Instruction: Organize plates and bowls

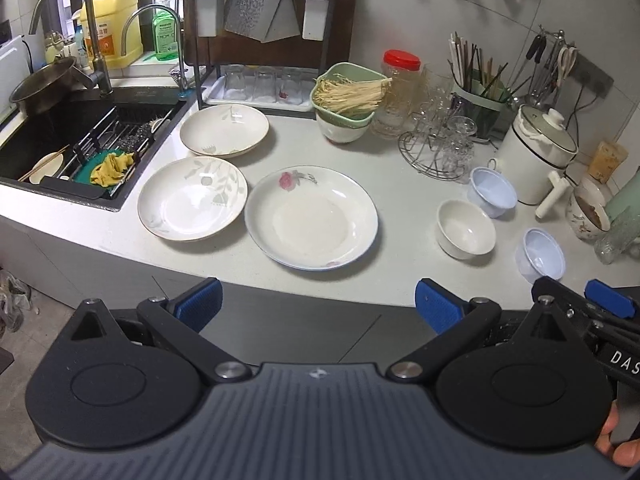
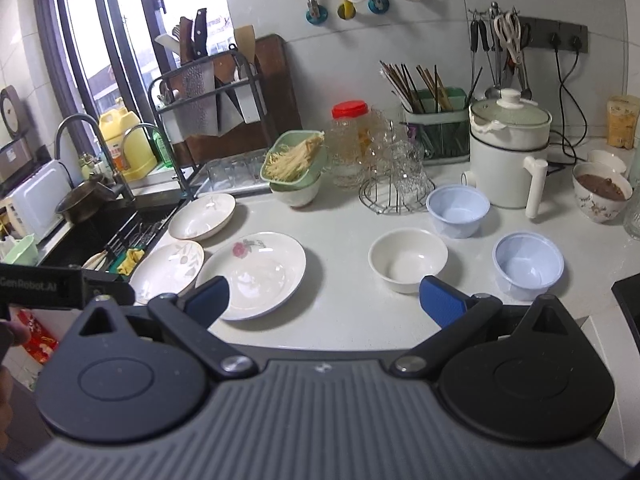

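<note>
Three white plates lie on the counter: a rose-patterned plate, a leaf-patterned plate left of it, and a third plate behind. To the right stand a white bowl and two pale blue bowls. My left gripper is open and empty, held before the counter edge in front of the rose plate. My right gripper is open and empty, near the counter edge between the rose plate and the white bowl.
A sink with a rack and cloth is at the left. A green bowl of noodles, a glass rack, a chopstick holder, a white pot and a filled patterned bowl line the back and right.
</note>
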A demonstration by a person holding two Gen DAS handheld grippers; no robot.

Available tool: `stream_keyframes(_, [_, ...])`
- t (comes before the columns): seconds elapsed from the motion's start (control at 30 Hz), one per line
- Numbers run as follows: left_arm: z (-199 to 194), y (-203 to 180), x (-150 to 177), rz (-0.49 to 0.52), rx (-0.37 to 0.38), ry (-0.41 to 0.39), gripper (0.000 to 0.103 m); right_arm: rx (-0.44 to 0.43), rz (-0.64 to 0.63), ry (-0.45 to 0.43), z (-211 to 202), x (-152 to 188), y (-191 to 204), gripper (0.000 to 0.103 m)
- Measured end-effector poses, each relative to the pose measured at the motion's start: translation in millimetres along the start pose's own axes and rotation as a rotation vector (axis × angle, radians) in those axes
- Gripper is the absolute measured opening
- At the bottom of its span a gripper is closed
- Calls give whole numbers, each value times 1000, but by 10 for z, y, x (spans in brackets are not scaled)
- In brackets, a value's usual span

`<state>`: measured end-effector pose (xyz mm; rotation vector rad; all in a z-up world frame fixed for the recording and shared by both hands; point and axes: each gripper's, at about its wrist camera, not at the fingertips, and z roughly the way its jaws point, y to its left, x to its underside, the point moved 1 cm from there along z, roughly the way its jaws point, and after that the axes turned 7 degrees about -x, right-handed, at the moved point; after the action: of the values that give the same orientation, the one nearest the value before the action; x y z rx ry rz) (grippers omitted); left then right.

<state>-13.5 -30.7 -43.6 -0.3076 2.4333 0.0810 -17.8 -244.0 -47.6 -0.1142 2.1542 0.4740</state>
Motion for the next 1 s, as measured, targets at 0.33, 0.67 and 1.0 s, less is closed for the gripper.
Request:
stream_keyframes(0.33, [454,219,-368,-1,64,9,103,20,47,-16,300,-96,75,103])
stream_keyframes(0.67, [941,615,-836,60,102,25,103,83,106,-44,659,-250,350,103])
stream_keyframes(1.0, [1321,1068,-1272,116,111,8,103,80,141,-15,1186,-374,814,99])
